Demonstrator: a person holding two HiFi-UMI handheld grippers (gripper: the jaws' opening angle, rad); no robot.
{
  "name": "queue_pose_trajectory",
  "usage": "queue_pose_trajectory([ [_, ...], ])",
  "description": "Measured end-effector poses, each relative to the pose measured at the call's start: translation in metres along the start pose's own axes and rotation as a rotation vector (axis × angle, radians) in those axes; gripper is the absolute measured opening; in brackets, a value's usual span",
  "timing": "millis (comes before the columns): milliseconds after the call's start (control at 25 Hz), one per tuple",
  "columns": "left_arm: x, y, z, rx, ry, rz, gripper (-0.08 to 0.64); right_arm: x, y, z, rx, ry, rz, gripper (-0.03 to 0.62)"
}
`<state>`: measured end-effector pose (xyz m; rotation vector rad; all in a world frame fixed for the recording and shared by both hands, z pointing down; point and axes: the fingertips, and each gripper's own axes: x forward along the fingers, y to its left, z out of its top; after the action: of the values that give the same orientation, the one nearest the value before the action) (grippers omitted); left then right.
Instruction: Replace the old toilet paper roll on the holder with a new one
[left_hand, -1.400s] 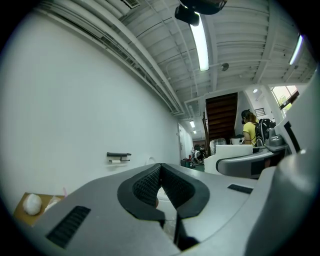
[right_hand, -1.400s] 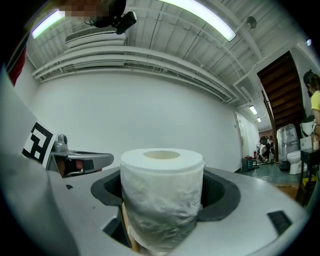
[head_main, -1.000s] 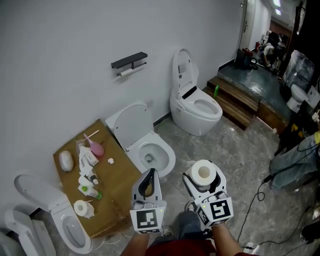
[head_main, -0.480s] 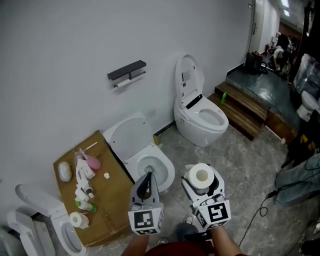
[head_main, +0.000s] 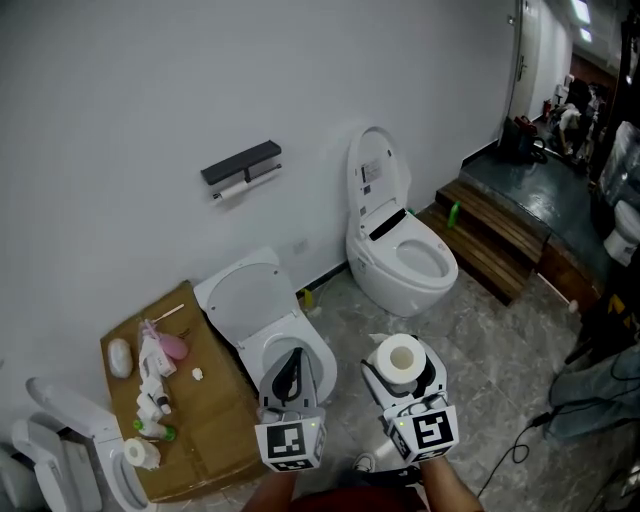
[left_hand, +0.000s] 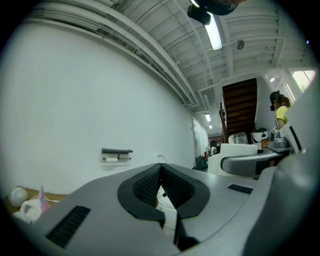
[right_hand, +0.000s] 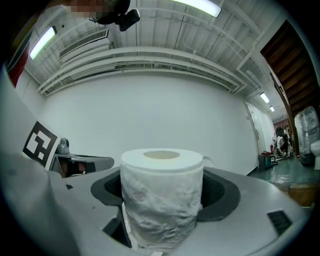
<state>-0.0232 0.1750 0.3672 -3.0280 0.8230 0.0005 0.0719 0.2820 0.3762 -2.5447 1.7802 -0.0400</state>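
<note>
A black wall holder (head_main: 240, 160) carries a thin, nearly used-up roll (head_main: 236, 187) on its bar; it also shows far off as the holder (left_hand: 117, 151) in the left gripper view. My right gripper (head_main: 403, 374) is shut on a full white toilet paper roll (head_main: 403, 358), held upright with its core hole facing up. In the right gripper view that roll (right_hand: 161, 200) fills the space between the dark pads. My left gripper (head_main: 292, 374) is shut with nothing in it, its pads (left_hand: 150, 184) meeting. Both grippers point level at the wall, well short of the holder.
An open toilet (head_main: 262, 300) stands below the holder, right in front of my grippers. A second toilet (head_main: 400, 250) is to the right. A cardboard sheet (head_main: 200, 420) with bottles and a spare roll (head_main: 140, 452) lies to the left. Wooden steps (head_main: 500, 240) and cables (head_main: 520, 430) are on the right.
Both grippers have travelled together toward the wall, now reaching the open toilet's bowl. The right gripper still holds the roll and the left stays shut.
</note>
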Motion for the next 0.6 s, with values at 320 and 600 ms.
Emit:
queue_pose_trajectory([
  [320, 0.040, -0.020, -0.004, 0.013, -0.002, 0.035, 0.015, 0.019, -0.044, -0.004, 0.011, -0.001, 0.029, 0.407],
  [600, 0.063, -0.023, -0.010, 0.007, 0.008, 0.055, 0.015, 0.038, -0.065, -0.006, 0.006, 0.022, 0.050, 0.407],
])
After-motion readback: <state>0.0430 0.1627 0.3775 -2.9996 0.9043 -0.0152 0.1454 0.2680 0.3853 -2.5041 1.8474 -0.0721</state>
